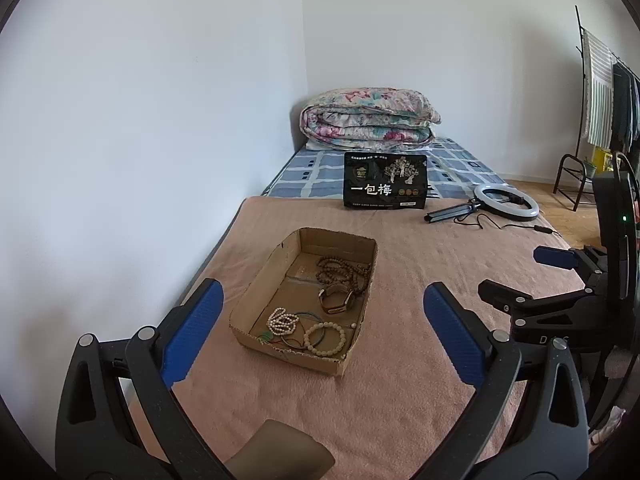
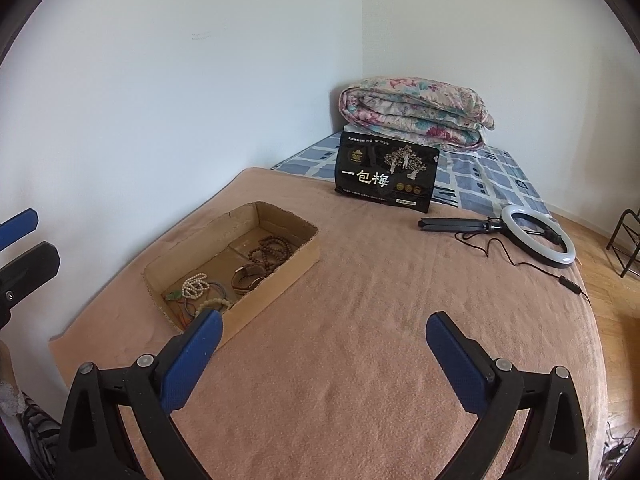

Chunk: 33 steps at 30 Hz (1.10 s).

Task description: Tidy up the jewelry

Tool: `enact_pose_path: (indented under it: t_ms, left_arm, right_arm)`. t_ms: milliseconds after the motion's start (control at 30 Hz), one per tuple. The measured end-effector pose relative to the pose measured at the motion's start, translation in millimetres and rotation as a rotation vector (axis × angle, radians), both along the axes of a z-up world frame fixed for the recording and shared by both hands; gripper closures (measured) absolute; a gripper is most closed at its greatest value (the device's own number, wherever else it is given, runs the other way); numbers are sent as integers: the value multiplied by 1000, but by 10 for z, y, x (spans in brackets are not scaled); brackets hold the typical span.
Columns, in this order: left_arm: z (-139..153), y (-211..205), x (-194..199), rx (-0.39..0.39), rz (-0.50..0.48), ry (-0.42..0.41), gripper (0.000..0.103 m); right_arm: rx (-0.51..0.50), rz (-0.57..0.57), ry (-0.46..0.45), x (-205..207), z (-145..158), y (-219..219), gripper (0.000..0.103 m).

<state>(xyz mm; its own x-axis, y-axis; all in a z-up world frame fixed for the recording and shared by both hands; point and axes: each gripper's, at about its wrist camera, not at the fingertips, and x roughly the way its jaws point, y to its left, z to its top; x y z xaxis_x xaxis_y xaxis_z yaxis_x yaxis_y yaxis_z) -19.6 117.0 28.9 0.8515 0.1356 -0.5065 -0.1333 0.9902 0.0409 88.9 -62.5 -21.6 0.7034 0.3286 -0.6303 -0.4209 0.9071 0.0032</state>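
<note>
Setting: a pink blanket (image 1: 400,360) covers the near part of a bed and serves as the work surface.
Container: a shallow cardboard box (image 1: 260,286) lies on the blanket, open at the top, ahead of the left gripper and to the left of the right gripper.
Far end of box: a long strand of brown beads (image 1: 344,270) lies coiled against the far right wall.
Middle of box: a brown watch (image 1: 336,300) rests just beside the brown beads.
Near end of box: a white bead bracelet (image 1: 282,320), a cream bead bracelet (image 1: 324,338) and several thin cord bangles (image 1: 298,330) lie overlapping; a small green piece sits at the near corner.
Left gripper (image 1: 320,320): jaws spread wide, nothing between the pads, held above the blanket short of the box.
Right gripper (image 2: 324,340): jaws likewise wide and empty, over bare blanket to the right of the box.
Loose jewelry: none visible on the blanket outside the box.
Progress, as judged: collection appears complete or nearly so, since every piece in view is inside the box.
Remaining, as judged: perhaps separating the tangled near-end pieces; otherwise nothing is evidently left.
Bystanders: a black snack bag (image 1: 386,180), a ring light (image 1: 506,202) and a folded quilt (image 1: 368,124) lie farther back, well apart from the box.
</note>
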Motion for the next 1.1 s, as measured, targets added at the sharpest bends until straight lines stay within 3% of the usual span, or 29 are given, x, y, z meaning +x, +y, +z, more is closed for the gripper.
enact_pose_path:
  t_ms: [1100]
  left_arm:
    - [-21,32,43,-2,18,9,1]
  right_arm:
    - [-6,-26,11,48,-43,-36,0]
